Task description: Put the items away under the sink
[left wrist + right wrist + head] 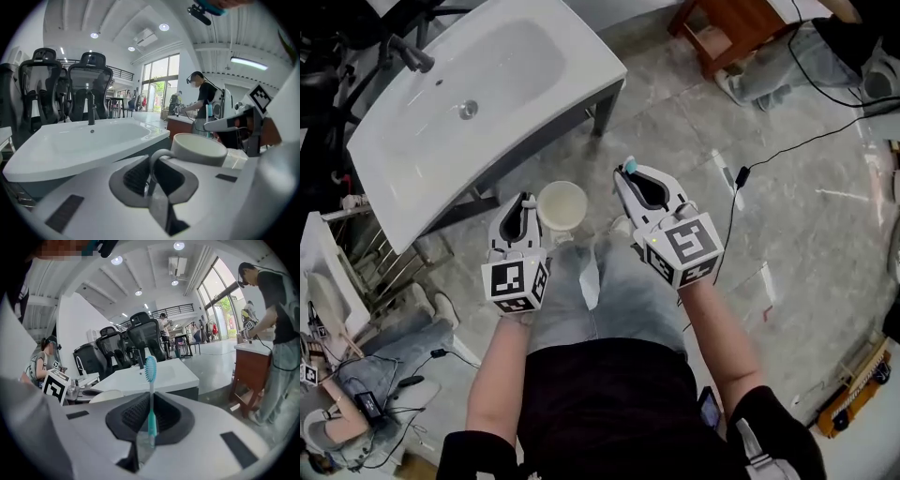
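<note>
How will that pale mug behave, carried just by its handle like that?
The mug looks like thick glazed ceramic, so it is probably rigid and fairly heavy for its size. The left gripper pinches only the handle, so the body hangs off to one side and might swivel. Dropped on the stone floor, it would likely chip or break.

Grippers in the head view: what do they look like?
The left gripper and right gripper are smooth white plastic shells with dark grey ridged linings. Each carries a white cube printed with black square markers. The person wears a black short-sleeved top.
</note>
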A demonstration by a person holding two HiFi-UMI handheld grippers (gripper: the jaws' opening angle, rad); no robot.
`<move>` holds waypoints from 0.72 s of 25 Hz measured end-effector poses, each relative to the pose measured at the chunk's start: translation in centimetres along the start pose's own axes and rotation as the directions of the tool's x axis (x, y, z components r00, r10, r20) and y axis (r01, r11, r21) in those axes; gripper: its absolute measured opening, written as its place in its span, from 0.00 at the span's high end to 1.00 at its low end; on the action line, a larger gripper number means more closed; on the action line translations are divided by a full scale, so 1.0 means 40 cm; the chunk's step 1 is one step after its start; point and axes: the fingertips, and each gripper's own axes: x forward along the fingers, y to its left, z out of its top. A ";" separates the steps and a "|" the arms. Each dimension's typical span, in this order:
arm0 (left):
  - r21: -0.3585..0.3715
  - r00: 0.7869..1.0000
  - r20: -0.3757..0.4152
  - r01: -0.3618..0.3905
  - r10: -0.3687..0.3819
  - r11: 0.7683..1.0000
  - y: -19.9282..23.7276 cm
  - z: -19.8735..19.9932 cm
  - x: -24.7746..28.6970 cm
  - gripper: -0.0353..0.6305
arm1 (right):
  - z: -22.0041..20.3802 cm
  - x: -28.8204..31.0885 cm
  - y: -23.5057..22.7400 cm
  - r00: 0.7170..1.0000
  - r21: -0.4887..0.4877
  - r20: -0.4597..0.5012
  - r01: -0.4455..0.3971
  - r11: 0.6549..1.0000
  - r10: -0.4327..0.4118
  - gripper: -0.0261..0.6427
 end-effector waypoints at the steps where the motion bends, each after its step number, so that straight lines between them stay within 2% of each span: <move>1: 0.003 1.000 -0.001 0.000 0.000 1.000 -0.003 -0.015 0.009 0.88 | -0.016 0.002 -0.009 1.000 0.003 0.001 0.008 1.000 -0.008 0.89; 11: 0.021 1.000 -0.007 -0.019 0.019 1.000 0.004 -0.155 0.154 0.88 | -0.200 0.079 -0.099 0.995 -0.004 0.012 0.094 0.996 -0.094 0.89; 18: 0.073 1.000 -0.009 0.009 -0.008 0.997 0.007 -0.234 0.301 0.88 | -0.296 0.155 -0.190 0.987 0.051 0.038 0.152 0.987 -0.154 0.89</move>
